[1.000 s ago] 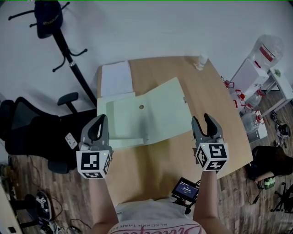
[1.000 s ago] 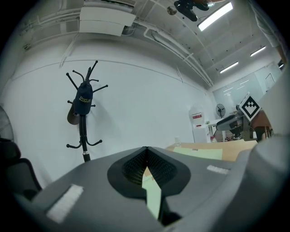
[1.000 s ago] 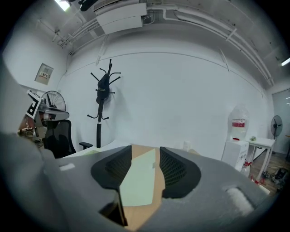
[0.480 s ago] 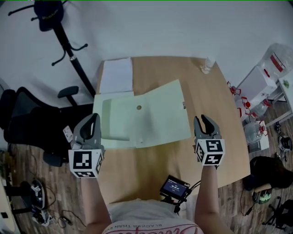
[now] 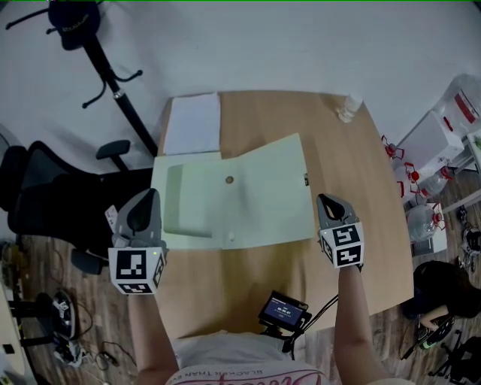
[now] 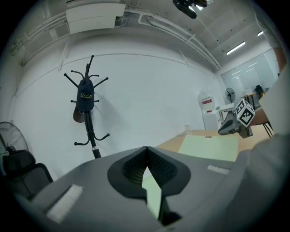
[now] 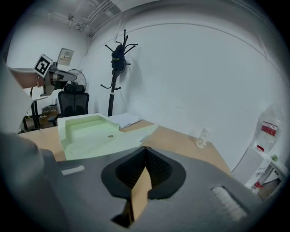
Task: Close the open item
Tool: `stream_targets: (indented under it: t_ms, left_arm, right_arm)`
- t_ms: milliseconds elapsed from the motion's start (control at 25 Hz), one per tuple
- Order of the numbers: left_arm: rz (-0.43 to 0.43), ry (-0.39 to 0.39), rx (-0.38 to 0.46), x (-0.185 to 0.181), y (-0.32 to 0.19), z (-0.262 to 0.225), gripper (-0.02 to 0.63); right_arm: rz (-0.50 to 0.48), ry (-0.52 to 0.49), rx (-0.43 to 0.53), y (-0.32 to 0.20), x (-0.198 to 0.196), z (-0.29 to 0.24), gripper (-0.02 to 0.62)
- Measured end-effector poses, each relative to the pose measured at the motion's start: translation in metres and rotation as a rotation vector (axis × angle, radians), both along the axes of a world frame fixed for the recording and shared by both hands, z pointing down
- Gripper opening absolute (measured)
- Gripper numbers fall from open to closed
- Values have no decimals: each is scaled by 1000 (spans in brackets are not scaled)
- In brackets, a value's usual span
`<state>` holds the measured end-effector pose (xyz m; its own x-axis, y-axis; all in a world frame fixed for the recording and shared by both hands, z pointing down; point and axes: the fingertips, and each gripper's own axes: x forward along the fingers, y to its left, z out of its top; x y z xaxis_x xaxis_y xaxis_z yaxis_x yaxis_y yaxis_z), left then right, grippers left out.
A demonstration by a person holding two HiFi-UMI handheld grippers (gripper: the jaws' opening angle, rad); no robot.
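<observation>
A pale green box folder (image 5: 248, 192) lies open on the wooden table (image 5: 301, 120), its shallow tray at the left and its flat cover spread to the right. My left gripper (image 5: 143, 201) hovers at the tray's left edge, off the table's side, its tips together and empty. My right gripper (image 5: 331, 201) is just right of the cover's right edge, low over the table. Its jaws have just been closing and now stand shut with nothing between them. The folder (image 7: 97, 136) lies ahead and to the left in the right gripper view.
White paper sheets (image 5: 193, 122) lie at the table's far left corner, and a small clear bottle (image 5: 349, 107) stands at the far right corner. A coat stand with a cap (image 5: 75, 22) and an office chair (image 5: 45, 210) are at the left. A screen device (image 5: 283, 310) hangs at the near edge.
The right gripper's jaws went from wide open to shut, and it sank toward the table beside the cover. The left gripper drifted a little left and nearer to me.
</observation>
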<state>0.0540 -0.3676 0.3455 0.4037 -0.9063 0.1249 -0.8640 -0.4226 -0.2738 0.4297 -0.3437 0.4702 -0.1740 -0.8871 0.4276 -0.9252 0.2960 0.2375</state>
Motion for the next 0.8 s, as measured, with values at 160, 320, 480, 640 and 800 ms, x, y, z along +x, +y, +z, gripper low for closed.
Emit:
stream_targets:
  t_ms: [160, 320, 480, 640, 800]
  left_arm:
    - [-10, -9, -13, -2, -2, 5, 18]
    - [-17, -21, -23, -4, -4, 9, 18]
    - [-24, -30, -28, -7, -5, 11, 18]
    - [-22, -36, -36, -9, -6, 15, 18]
    - [-18, -40, -36, -10, -7, 14, 18]
  right_arm:
    - [-59, 29, -66, -9, -1, 21, -5]
    - [-111, -30, -130, -15, 1, 38, 0]
    - [-234, -134, -195, -14, -13, 46, 2]
    - [-355, -208, -227, -10, -34, 45, 2]
    - [-392, -256, -207, -13, -48, 34, 2]
